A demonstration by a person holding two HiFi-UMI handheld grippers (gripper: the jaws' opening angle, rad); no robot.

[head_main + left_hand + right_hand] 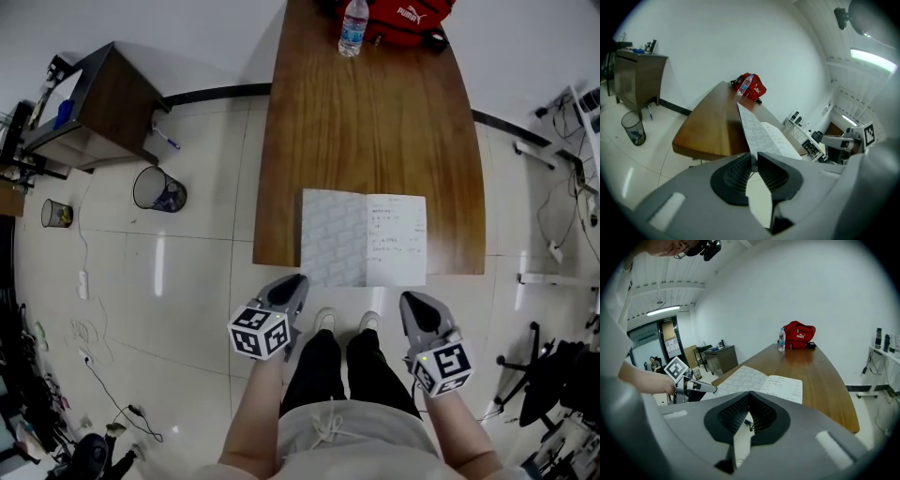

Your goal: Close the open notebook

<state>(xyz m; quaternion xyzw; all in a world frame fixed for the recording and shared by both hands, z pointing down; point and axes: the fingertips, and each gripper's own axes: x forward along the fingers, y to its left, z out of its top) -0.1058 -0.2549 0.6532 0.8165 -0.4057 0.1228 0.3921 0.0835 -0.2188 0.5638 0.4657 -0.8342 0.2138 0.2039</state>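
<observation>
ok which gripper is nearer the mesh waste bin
Left. The left gripper is right of the mesh waste bin and below it in the head view; the right gripper is farther right again.
</observation>
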